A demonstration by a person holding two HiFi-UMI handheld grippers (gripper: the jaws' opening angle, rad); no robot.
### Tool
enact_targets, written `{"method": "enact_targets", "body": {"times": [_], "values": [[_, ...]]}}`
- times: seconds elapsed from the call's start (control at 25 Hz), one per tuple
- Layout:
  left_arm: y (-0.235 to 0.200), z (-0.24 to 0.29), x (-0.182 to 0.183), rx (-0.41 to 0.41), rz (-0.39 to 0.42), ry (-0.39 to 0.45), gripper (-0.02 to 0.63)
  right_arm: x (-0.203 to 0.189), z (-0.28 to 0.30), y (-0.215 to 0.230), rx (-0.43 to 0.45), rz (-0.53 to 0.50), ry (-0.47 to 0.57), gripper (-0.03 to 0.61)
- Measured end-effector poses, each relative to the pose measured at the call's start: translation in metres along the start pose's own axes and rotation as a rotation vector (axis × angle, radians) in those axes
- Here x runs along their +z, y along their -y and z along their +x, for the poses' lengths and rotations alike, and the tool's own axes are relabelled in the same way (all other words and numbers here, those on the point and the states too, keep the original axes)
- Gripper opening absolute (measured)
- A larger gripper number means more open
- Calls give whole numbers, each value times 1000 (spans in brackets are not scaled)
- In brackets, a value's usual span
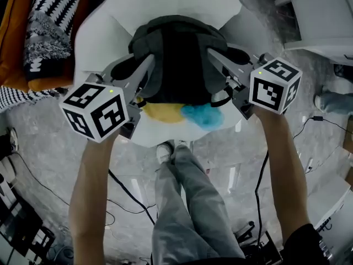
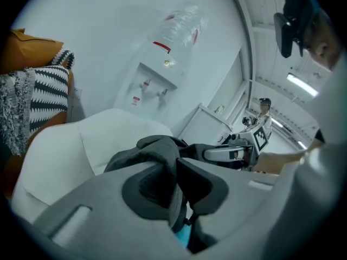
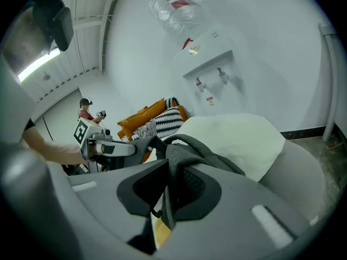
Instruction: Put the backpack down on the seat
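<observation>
A dark grey backpack (image 1: 179,59) hangs over the white round seat (image 1: 105,26); I cannot tell whether it rests on the seat. My left gripper (image 1: 146,65) is shut on a fold of the backpack's grey strap fabric (image 2: 162,150) at its left side. At the backpack's right side, my right gripper (image 1: 214,54) is shut on another grey strap (image 3: 187,156). In the left gripper view the pads pinch the fabric (image 2: 174,191), and the right gripper view shows the same (image 3: 169,191). A yellow and blue patch (image 1: 185,114) shows under the backpack's near edge.
An orange sofa with black-and-white cushions (image 1: 47,26) stands left of the seat. A water dispenser (image 2: 157,75) is against the wall behind it. White furniture (image 1: 320,15) stands at the far right. The person's legs (image 1: 187,203) and floor cables (image 1: 124,189) are below.
</observation>
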State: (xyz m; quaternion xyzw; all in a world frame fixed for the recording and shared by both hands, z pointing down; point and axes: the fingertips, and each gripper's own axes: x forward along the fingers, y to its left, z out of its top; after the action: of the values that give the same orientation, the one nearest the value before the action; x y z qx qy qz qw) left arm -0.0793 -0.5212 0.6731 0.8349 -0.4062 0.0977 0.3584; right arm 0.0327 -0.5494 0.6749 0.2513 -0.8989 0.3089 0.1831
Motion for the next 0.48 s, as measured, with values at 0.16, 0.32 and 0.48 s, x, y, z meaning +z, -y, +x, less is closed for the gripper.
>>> {"method": "enact_targets", "body": {"times": [0.16,0.32,0.48], "values": [[-15,20,2,-5,-30,-6,43,0,12,18,-11,19,-2,40],[-32,41,-3,-2,-45,-37,43,-3,27,36,-3,30,-1,40],[-45,59,-9,15,-48,-69,43,-12,39,55,-7,47,-3,40]]}}
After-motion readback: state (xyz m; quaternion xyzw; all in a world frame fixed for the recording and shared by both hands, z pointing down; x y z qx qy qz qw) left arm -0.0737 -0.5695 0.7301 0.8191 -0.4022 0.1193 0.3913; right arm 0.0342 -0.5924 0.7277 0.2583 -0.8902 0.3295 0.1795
